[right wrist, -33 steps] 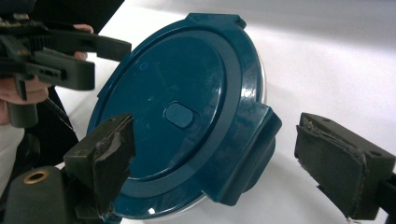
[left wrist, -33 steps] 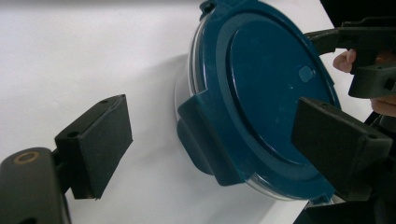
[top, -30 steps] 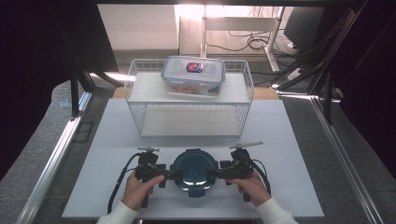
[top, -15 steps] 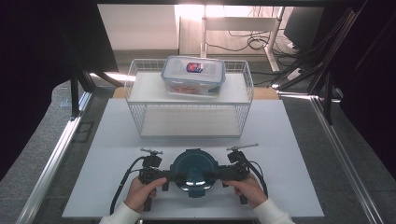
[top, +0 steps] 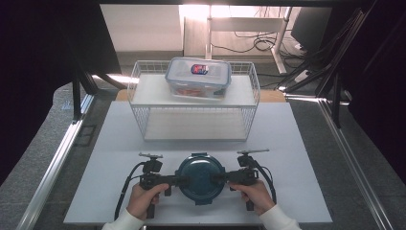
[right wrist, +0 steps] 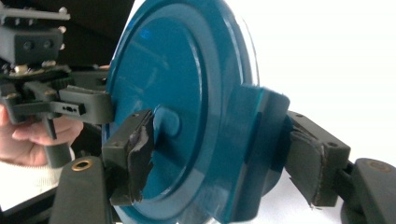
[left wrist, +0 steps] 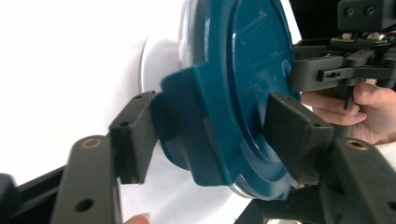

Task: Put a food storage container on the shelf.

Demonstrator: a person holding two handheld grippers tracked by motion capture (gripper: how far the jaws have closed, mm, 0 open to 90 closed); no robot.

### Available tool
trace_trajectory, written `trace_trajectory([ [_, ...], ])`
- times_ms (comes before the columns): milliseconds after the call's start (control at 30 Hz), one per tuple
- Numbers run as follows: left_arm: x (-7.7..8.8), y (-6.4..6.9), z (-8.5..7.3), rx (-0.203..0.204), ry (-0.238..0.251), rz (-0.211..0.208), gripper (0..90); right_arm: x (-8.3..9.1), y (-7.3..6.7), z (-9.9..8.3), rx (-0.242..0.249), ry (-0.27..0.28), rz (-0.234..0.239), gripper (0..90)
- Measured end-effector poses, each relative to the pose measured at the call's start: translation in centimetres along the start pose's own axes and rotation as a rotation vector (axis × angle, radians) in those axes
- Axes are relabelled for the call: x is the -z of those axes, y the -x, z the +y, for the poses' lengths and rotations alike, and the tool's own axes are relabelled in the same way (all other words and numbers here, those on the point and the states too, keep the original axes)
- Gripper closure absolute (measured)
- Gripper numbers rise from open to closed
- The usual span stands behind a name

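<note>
We see the round teal lid (top: 200,178) lying near the front edge of the white worktop (top: 110,143), directly between the two tongs. The left tongs (top: 178,180) have just been closing around its left latch flap, the right tongs (top: 219,178) around its right flap. Both pairs stand part-spread with a flap between their pads; we cannot tell whether they press yet.
</note>
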State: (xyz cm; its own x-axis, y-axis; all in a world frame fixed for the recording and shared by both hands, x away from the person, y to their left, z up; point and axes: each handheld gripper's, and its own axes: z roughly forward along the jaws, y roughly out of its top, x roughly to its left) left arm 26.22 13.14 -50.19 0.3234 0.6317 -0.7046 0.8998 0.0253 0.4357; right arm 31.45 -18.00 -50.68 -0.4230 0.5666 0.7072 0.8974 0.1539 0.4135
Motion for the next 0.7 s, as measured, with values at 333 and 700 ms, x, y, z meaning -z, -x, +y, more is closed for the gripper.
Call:
trace_trajectory([
  [333,0.6,1.3,-0.2,-0.053,0.040,0.029,41.8,1.0,-0.9,-0.9,0.028,0.061,-0.014,34.0],
  [700,1.8,2.3,0.3,-0.117,0.069,0.023,42.5,1.8,-2.5,-0.5,0.134,0.106,-0.032,34.1],
])
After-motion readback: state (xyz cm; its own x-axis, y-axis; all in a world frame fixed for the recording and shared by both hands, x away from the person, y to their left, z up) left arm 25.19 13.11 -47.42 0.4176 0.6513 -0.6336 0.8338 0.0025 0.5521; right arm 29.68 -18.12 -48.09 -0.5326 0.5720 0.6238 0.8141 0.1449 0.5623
